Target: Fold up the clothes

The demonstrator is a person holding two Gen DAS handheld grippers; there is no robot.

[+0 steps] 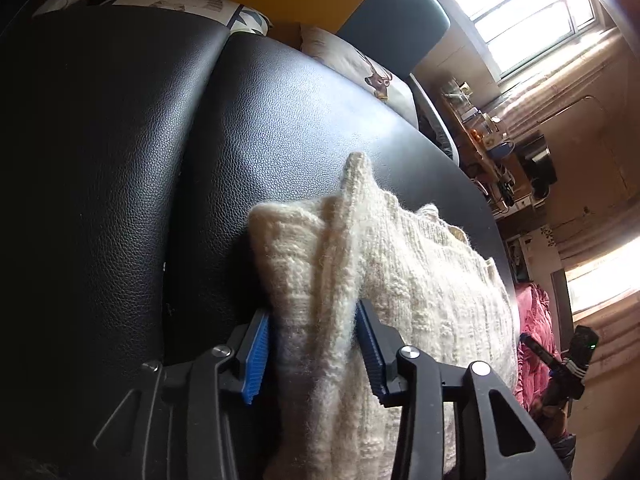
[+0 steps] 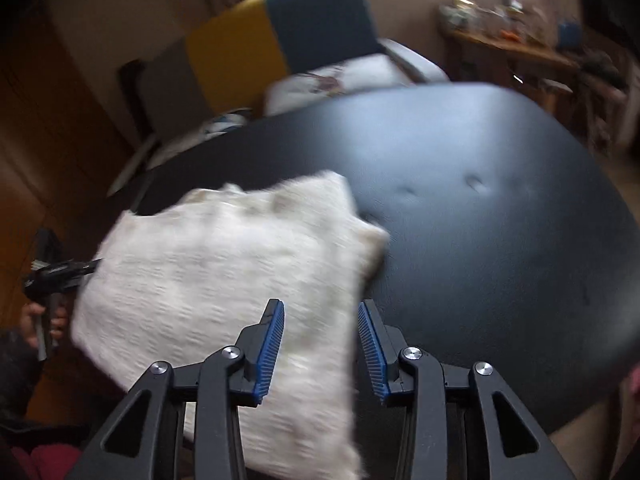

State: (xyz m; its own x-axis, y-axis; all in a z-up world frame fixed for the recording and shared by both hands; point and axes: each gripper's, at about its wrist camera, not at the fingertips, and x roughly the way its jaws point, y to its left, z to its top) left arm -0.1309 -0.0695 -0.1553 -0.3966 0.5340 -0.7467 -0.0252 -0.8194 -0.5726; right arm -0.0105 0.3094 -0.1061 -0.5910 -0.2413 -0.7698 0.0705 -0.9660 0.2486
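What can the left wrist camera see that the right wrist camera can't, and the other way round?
Only the left wrist view shows the cream knit garment bunched between the left gripper's blue pads, a red cloth beyond the black surface's edge, and the bright window.

Only the right wrist view shows the dimples in the black padded surface and the right gripper with jaws apart, though the picture is blurred.

Both show the knit garment, the black surface, the yellow and blue chair and a cluttered wooden shelf.
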